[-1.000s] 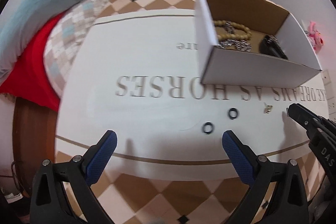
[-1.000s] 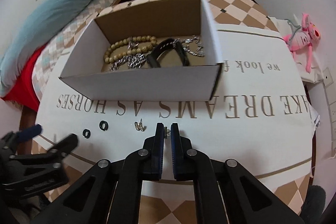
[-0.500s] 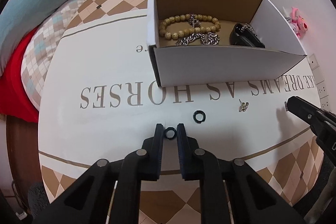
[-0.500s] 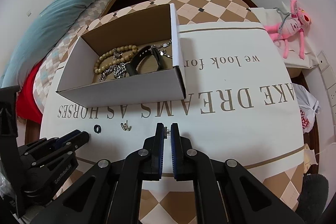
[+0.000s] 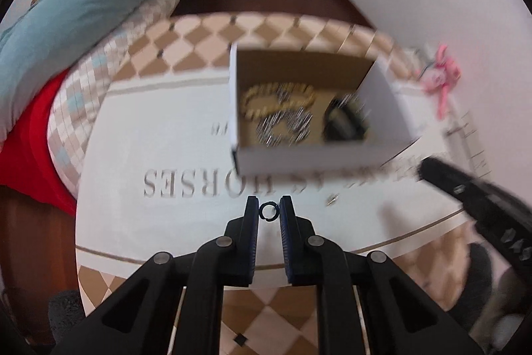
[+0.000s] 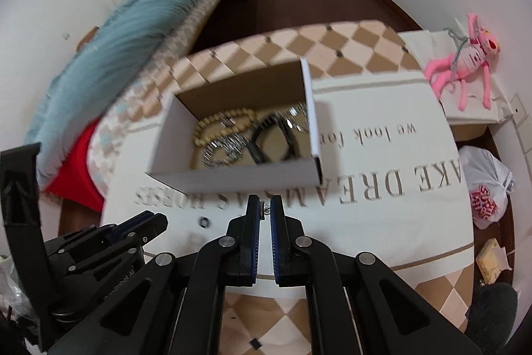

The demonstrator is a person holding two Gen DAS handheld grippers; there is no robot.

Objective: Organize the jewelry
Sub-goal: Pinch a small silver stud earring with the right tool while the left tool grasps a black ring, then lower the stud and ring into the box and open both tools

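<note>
Black ring [image 5: 268, 210] pinched between the left gripper [image 5: 268, 211] jaws; only the right view shows the right gripper [image 6: 265, 211] jaws pinching a small silver earring [image 6: 265, 210].

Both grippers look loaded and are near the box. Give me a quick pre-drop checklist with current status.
1. Left gripper shut on black ring: ok.
2. Right gripper shut on small silver piece: ok, piece barely visible.
3. Box open-topped, room inside: ok.
4. Grippers above the box opening: not ok, both short of its near wall.
5. Second black ring on the cloth: not ok, remains.
6. Small earring on the cloth: not ok, remains.
</note>
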